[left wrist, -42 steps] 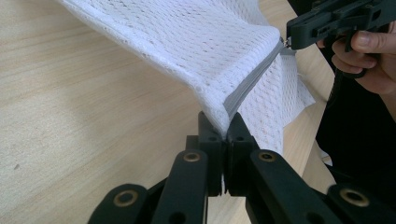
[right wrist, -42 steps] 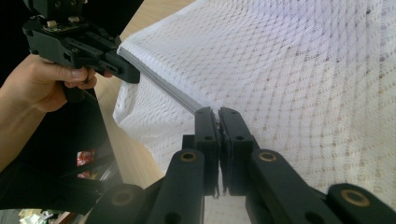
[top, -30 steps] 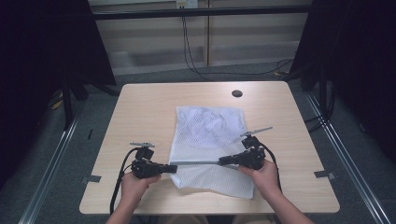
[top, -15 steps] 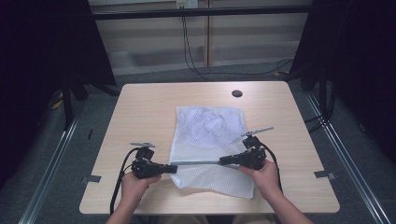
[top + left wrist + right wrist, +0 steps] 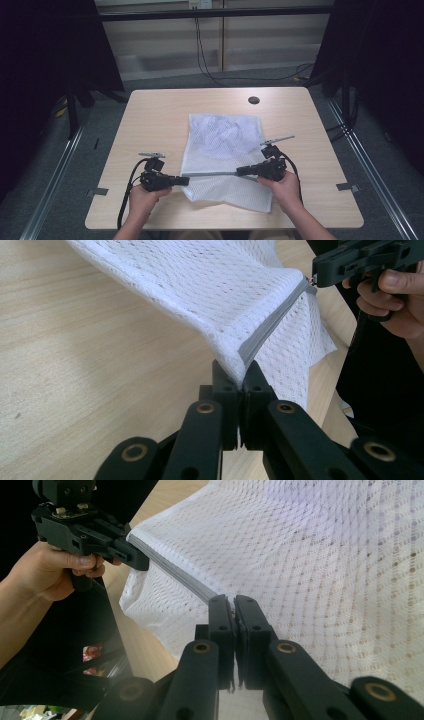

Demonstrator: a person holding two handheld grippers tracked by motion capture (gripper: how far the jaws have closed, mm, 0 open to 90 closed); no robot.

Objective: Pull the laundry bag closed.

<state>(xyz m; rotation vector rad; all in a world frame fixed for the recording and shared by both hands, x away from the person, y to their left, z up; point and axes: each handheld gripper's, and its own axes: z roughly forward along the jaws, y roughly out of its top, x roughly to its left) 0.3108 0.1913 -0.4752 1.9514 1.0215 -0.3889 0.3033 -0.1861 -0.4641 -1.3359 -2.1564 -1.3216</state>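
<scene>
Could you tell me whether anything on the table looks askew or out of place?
Only the white mesh bag: its near part is lifted off the table, the grey zipper stretched taut between the left tongs and right tongs. Otherwise nothing stands out.

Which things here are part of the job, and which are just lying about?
In the job:
mesh bag
its grey zip
left gripper, shut on the zip's end
right gripper, shut on the zip

Lying about:
dark round hole in the table

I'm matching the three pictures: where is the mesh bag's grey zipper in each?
High view: grey zipper runs level between both grippers, low centre.
Left gripper view: slants from centre to upper right.
Right gripper view: slants from upper left to centre.
Shared landmark: white mesh bag.
</scene>
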